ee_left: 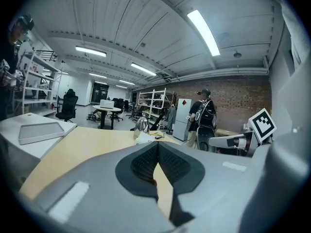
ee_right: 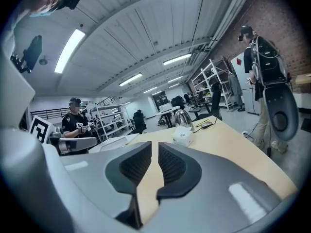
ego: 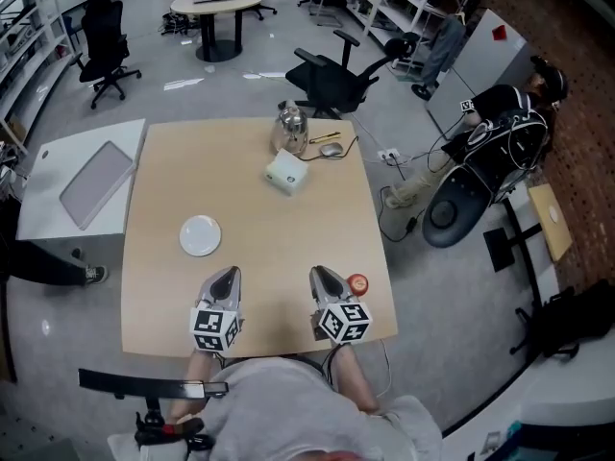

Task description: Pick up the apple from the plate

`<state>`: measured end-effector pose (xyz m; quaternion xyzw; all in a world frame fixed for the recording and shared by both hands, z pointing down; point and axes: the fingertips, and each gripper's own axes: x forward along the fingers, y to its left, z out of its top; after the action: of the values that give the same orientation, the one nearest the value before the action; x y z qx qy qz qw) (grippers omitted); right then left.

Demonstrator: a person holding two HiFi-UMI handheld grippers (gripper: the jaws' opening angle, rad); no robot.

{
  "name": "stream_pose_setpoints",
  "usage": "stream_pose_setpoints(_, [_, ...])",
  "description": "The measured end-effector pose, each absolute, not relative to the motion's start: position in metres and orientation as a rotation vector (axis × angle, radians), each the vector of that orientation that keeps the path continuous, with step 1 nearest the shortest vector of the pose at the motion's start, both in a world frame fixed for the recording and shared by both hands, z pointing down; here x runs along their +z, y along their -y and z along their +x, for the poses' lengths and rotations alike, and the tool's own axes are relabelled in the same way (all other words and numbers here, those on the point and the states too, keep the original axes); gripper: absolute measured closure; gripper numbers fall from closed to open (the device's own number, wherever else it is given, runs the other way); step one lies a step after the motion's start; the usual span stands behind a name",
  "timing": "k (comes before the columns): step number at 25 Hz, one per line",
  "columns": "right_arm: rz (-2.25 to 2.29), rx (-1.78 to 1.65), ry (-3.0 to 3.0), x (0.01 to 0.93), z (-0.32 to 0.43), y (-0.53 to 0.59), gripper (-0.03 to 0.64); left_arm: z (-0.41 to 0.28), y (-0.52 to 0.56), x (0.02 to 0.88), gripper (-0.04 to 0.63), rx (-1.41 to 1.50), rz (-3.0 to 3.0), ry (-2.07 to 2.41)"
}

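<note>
Two grey grippers were on the person's side of the round white plate (ego: 200, 235) on the pale wooden table (ego: 250, 190). Left gripper (ego: 229, 273) was pinched shut on nothing, right gripper (ego: 321, 273) showed a thin gap, nothing in it. The small red apple (ego: 357, 283) lay off the plate, well to its right, just beside the right gripper

In the head view, the apple (ego: 358, 283) lies against the outline of the right gripper (ego: 322, 275); contact between them cannot be determined. The left marker cube (ego: 215, 327) and right marker cube (ego: 343, 321) hide both hands. The bottom edge cuts off the person's torso (ego: 288, 411). The left edge cuts off a bystander's leg (ego: 38, 262). The small items (ego: 329, 146) beside the kettle (ego: 291, 128) are too small to identify. In the left gripper view, the gripper body blocks the near part of the table (ee_left: 82, 140).
</note>
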<state>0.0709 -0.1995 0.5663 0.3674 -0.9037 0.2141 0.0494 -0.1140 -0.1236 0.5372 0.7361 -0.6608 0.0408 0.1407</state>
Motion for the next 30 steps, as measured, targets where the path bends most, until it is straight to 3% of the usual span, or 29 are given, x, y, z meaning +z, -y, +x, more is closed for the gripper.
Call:
stream_pose_setpoints(10, [1.085, 0.615, 2.797, 0.557, 0.057, 0.212, 0.608, -0.123, 0.13, 0.53, 0.575, 0.085, 2.113, 1.959])
stream_pose_setpoints(30, [1.002, 0.619, 2.812, 0.561, 0.044, 0.211, 0.611, -0.128, 0.133, 0.527, 0.575, 0.069, 2.107, 1.985])
